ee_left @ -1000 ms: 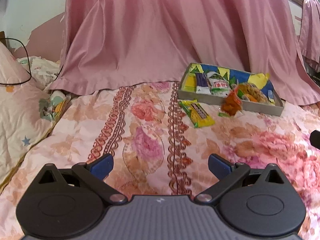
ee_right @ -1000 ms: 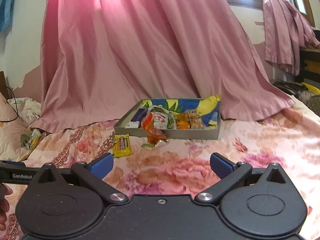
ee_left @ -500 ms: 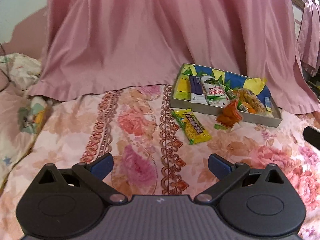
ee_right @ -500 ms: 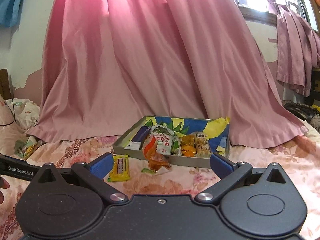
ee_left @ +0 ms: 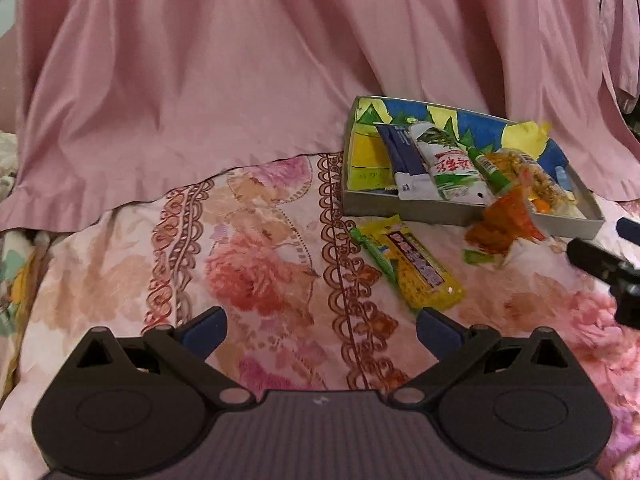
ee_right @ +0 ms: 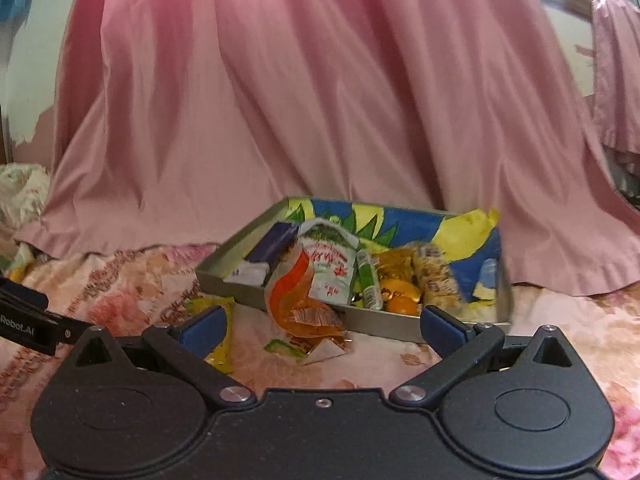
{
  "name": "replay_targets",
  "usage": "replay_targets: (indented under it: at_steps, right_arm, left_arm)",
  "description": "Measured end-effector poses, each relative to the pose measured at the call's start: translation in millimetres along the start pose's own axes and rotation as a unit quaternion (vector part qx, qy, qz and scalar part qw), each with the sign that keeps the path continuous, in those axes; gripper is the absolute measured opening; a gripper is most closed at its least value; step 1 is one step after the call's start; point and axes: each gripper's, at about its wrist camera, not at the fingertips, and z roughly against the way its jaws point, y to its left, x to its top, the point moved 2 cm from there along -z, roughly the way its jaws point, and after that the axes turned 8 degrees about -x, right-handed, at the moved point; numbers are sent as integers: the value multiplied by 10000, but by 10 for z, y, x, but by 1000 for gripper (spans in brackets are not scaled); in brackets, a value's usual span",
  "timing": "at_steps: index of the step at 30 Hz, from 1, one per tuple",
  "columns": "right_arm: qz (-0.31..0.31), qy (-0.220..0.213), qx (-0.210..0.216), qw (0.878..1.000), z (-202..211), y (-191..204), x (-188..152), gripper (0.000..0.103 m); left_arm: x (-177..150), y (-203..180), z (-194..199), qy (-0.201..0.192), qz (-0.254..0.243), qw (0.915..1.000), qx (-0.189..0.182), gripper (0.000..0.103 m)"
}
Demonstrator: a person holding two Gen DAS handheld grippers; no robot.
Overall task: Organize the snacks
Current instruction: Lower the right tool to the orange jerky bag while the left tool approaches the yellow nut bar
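My left gripper (ee_left: 322,328) has its jaws spread wide with nothing between them, hovering over the floral bedspread (ee_left: 256,280). My right gripper (ee_right: 322,326) likewise has its jaws wide apart and empty. I take the grey tray (ee_right: 240,292) as my landmark: it sits on the bedspread against the hem of the pink curtain (ee_right: 320,100), its inside lined in blue, yellow and green. Just in front of the tray's near wall, between my right jaws, an orange packet (ee_right: 304,300) leans over the rim, its upper end resting on the wall and its lower end crumpled on the bedspread. To the left of that, also just outside the near wall, a yellow snack bar (ee_left: 416,264) lies flat on the bedspread, close ahead of my left gripper's right finger; a thin green stick (ee_left: 372,252) lies along its left edge. Inside the tray, from its left side, lie a dark blue packet (ee_left: 400,152), a white and green pouch (ee_left: 448,164) with red lettering, a small green tube (ee_right: 366,276), orange sweets (ee_right: 400,296) and a pale crispy bar (ee_right: 436,280).
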Motion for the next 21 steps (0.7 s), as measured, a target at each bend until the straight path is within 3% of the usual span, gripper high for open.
replay_targets:
  at_steps: [9,21]
  right_arm:
    - [338,351,48,9988,-480,76,-157,102]
    - [1373,170,-216,9901,-807,200,-197,101]
  left_arm:
    - [168,7,-460,-117,48,9990,-418,103]
    - [287,-144,-828,44,206,9963,-831,103]
